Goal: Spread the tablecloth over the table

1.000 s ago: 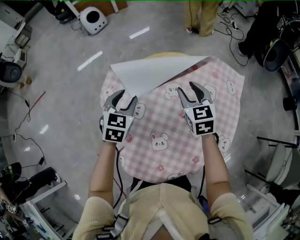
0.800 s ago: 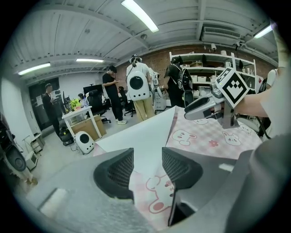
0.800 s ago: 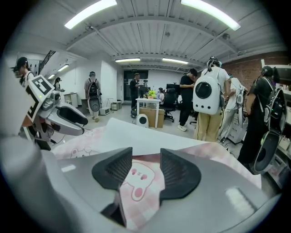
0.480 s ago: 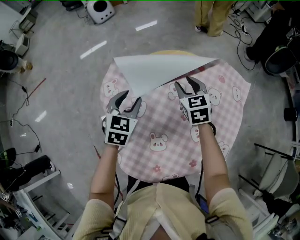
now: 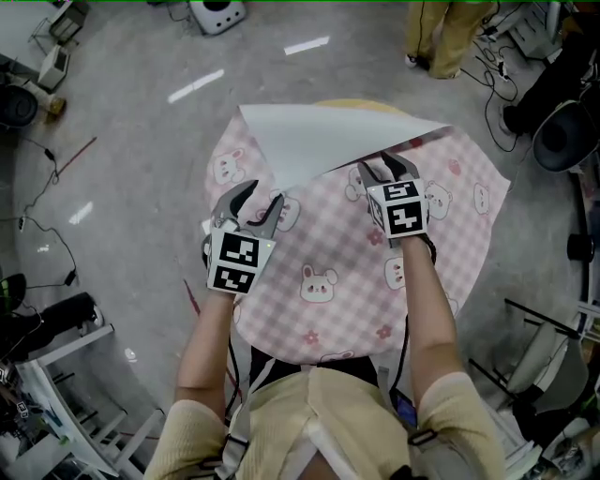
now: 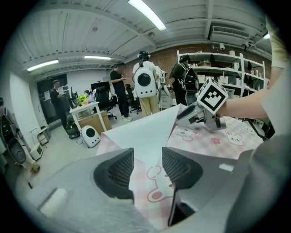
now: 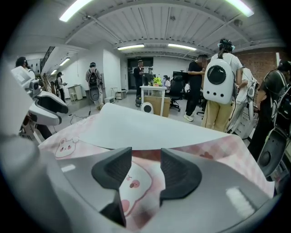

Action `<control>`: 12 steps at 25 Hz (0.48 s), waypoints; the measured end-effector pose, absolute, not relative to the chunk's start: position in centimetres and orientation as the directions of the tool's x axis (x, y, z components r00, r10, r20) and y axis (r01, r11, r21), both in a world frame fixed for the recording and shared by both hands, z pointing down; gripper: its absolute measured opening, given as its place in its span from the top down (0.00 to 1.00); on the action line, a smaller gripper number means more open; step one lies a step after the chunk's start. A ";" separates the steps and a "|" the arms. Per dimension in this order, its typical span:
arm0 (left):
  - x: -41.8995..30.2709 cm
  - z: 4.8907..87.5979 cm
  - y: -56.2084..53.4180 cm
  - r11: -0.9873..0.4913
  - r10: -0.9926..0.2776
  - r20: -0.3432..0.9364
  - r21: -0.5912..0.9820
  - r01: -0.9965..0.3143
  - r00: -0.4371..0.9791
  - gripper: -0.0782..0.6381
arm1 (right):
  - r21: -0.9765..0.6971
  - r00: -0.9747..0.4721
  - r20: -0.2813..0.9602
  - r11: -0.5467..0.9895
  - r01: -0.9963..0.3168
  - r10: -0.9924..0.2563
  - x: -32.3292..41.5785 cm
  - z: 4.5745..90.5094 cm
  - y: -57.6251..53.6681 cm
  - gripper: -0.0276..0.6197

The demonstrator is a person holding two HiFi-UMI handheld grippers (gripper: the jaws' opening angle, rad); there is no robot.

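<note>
A pink checked tablecloth (image 5: 328,281) with bunny prints covers the round table. Its far part is folded back toward me as a white triangular flap (image 5: 328,136), also seen in the left gripper view (image 6: 145,129) and the right gripper view (image 7: 150,127). My left gripper (image 5: 253,200) is open low over the cloth, and the flap's near point lies between its tips (image 6: 148,157) without the pads pressing it. My right gripper (image 5: 387,169) is at the flap's right edge. Its jaws are opening (image 7: 145,164), with only bunny-print cloth under the gap and the white edge just ahead.
The table's yellowish rim (image 5: 352,104) shows beyond the flap. A person's legs (image 5: 441,37) stand on the floor past the table. A white round device (image 5: 217,11) sits at the far left, and black gear and cables (image 5: 562,131) lie to the right.
My right gripper has moved forward and down to the white flap's edge. My left gripper has stayed nearly in place by the flap's point.
</note>
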State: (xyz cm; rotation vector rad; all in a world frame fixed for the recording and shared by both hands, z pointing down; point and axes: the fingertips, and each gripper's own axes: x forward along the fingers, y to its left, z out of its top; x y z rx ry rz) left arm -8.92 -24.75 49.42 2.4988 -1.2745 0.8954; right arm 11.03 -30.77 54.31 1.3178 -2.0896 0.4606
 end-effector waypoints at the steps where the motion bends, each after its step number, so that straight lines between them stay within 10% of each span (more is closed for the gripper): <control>1: -9.0 49.3 -24.7 -0.607 -0.670 0.595 -0.095 -0.789 0.444 0.60 | 0.029 -0.314 0.668 0.445 -0.895 -0.675 11.0 54.4 -30.9 0.64; 12: -9.5 49.5 -24.3 -0.598 -0.677 0.598 -0.107 -0.795 0.429 0.60 | 0.033 -0.316 0.647 0.439 -0.898 -0.694 11.2 53.9 -32.9 0.64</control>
